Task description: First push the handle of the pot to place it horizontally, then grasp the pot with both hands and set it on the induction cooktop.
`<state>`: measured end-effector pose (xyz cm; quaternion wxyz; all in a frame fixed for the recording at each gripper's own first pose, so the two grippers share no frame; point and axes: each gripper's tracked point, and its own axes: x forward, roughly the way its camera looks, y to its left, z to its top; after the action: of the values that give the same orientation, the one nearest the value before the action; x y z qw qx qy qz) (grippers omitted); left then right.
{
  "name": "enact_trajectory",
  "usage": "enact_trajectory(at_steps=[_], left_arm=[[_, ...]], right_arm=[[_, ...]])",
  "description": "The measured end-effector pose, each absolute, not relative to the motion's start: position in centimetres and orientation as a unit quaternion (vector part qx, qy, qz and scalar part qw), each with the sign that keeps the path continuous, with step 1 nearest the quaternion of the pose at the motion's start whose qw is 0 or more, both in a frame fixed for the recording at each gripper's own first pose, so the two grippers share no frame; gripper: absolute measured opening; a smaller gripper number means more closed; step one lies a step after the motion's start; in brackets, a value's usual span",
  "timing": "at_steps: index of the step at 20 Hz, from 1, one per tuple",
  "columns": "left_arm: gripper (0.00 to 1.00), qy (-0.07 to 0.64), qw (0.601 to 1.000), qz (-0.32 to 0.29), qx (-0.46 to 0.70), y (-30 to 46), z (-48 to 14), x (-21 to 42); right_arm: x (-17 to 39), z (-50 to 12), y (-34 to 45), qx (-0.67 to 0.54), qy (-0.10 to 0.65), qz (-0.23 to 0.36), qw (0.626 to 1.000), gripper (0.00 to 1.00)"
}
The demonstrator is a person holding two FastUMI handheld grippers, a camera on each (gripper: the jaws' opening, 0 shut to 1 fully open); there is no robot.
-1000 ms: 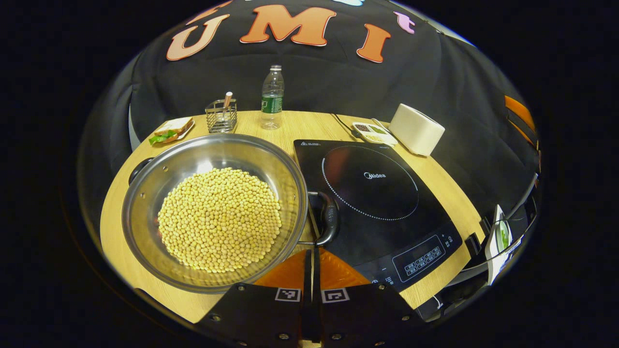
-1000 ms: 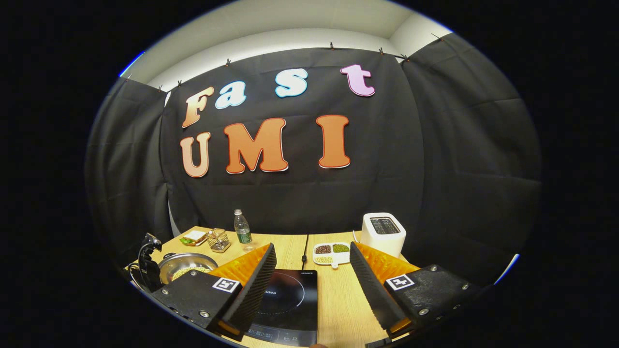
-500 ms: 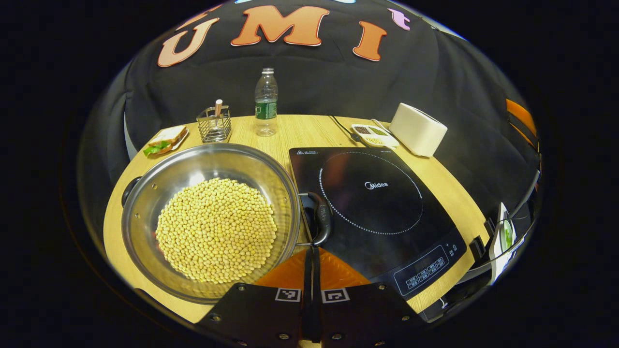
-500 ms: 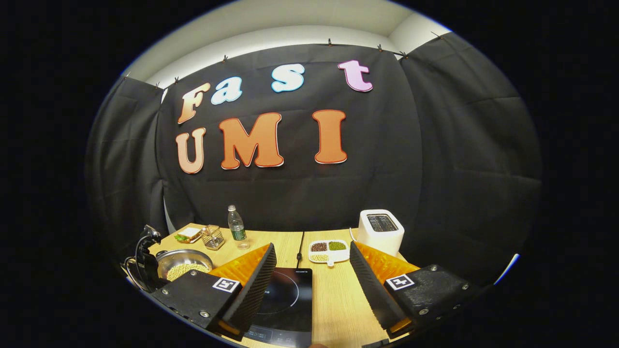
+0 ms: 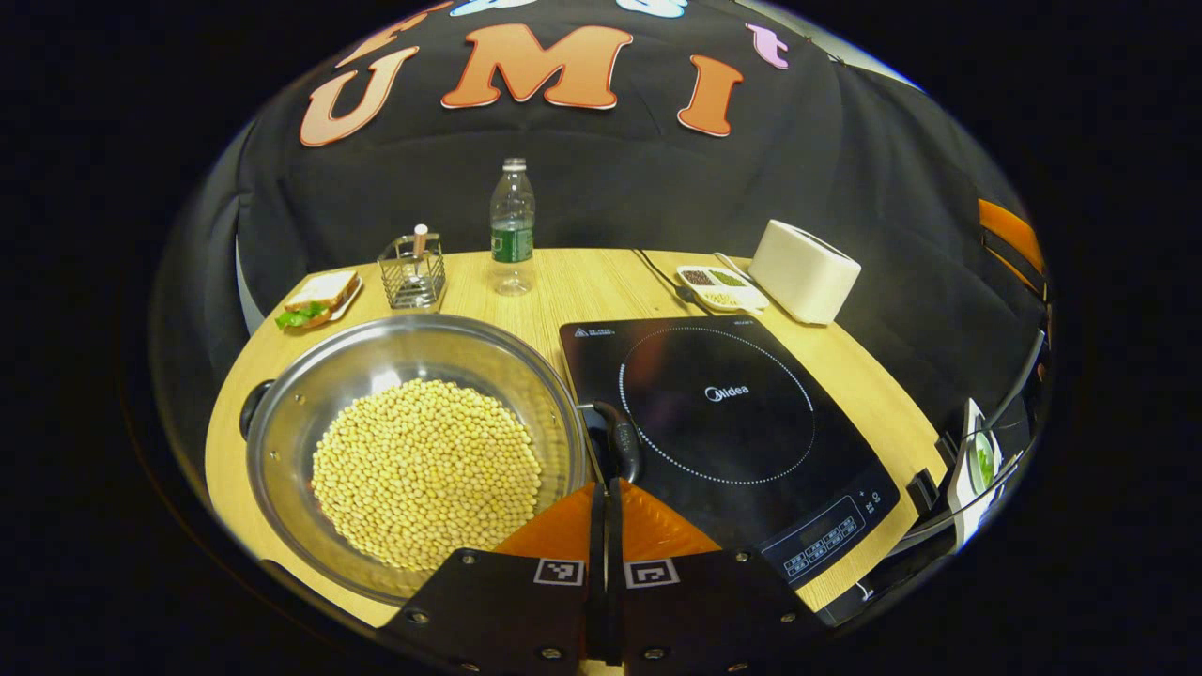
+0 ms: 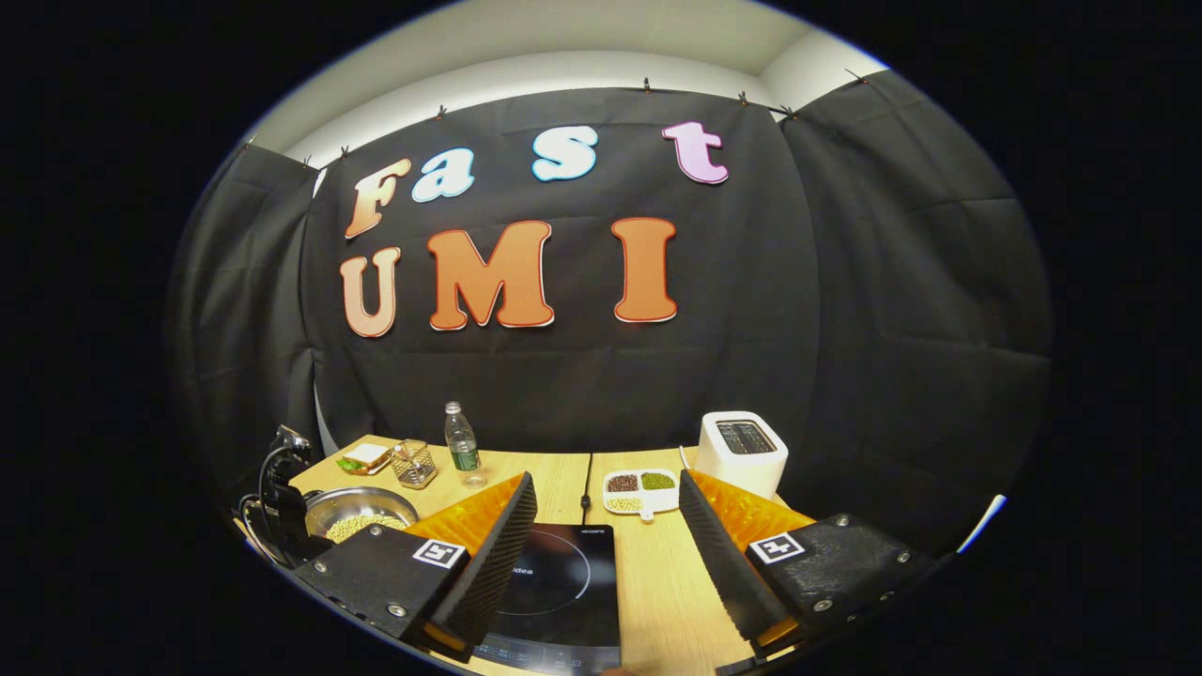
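Observation:
A steel pot [image 5: 282,413] full of yellow soybeans [image 5: 427,469] sits on the left of the wooden table [image 5: 582,272]. One black handle [image 5: 624,441] points at the black induction cooktop [image 5: 723,413], the other handle [image 5: 252,422] sticks out at the far left. My left gripper [image 5: 606,486] is shut with nothing in it, its tips right at the near handle. The right gripper [image 6: 606,479] hovers open above the cooktop [image 6: 563,582]. In the right gripper view, the pot [image 6: 362,512] lies at the left, with the left gripper [image 6: 282,498] beside it.
Along the table's back stand a sandwich plate [image 5: 319,291], a wire holder [image 5: 411,272], a water bottle [image 5: 512,225], a divided dish of beans [image 5: 718,286] and a white toaster [image 5: 803,272]. A cable [image 5: 657,268] runs from the cooktop's back edge.
The pot has turned a little: its far-left handle came nearer while the other handle stayed at my shut left fingertips. The right gripper only swayed slightly, still open.

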<state>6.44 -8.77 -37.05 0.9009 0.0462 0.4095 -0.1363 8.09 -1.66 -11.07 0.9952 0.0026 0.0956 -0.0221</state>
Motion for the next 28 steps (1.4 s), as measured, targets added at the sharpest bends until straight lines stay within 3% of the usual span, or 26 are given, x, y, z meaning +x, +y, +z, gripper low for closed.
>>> enact_trajectory(at_steps=[7,9,10,12,15,16,18,19,20,21,22,24,28], left_arm=[[0.01,0.306,0.944,-0.12,0.034,-2.5,-28.4,5.2],[0.03,0.257,0.962,-0.084,0.047,2.3,-24.5,5.6],[0.01,0.229,0.97,-0.067,0.045,4.3,-22.9,5.8],[0.01,0.194,0.98,-0.046,0.028,7.5,-20.6,5.7],[0.05,0.163,0.985,-0.012,0.049,13.0,-20.2,6.0],[0.07,0.163,0.985,-0.006,0.055,14.3,-20.7,6.1],[0.16,0.167,0.984,-0.006,0.061,16.1,-21.8,6.5],[0.18,0.166,0.984,-0.012,0.061,16.5,-22.3,6.7],[0.39,0.167,0.984,-0.021,0.058,16.7,-23.0,7.0],[0.51,0.167,0.984,-0.034,0.054,16.7,-23.7,7.5],[0.73,0.168,0.984,-0.046,0.05,16.7,-24.4,7.8],[0.93,0.177,0.982,-0.062,0.04,16.9,-26.0,9.0],[0.92,0.208,0.974,-0.081,0.047,17.9,-29.3,11.8]], right_arm=[[7.9,-11.9,5.0,0.012,0.085,-0.004,0.996,0.94],[7.6,-13.4,8.1,0.019,0.089,0.012,0.996,0.99],[7.5,-14.3,9.2,0.021,0.093,0.01,0.995,0.95],[7.3,-15.5,11.2,0.026,0.091,0.004,0.995,0.95],[7.2,-17.8,14.4,0.023,0.092,-0.007,0.995,0.94],[7.4,-18.8,15.6,0.019,0.096,-0.008,0.995,0.99],[7.9,-20.9,17.7,0.009,0.105,-0.013,0.994,0.99],[8.2,-22.0,18.6,0.005,0.112,-0.015,0.994,0.94],[8.5,-23.0,19.4,0.002,0.12,-0.017,0.993,0.95],[8.9,-24.1,20.1,-0.003,0.129,-0.018,0.992,0.95],[9.3,-25.0,20.7,-0.007,0.135,-0.021,0.991,0.95],[10.2,-26.8,21.8,-0.011,0.15,-0.022,0.988,0.95],[11.8,-31.4,23.6,-0.007,0.203,-0.019,0.979,0.95]])
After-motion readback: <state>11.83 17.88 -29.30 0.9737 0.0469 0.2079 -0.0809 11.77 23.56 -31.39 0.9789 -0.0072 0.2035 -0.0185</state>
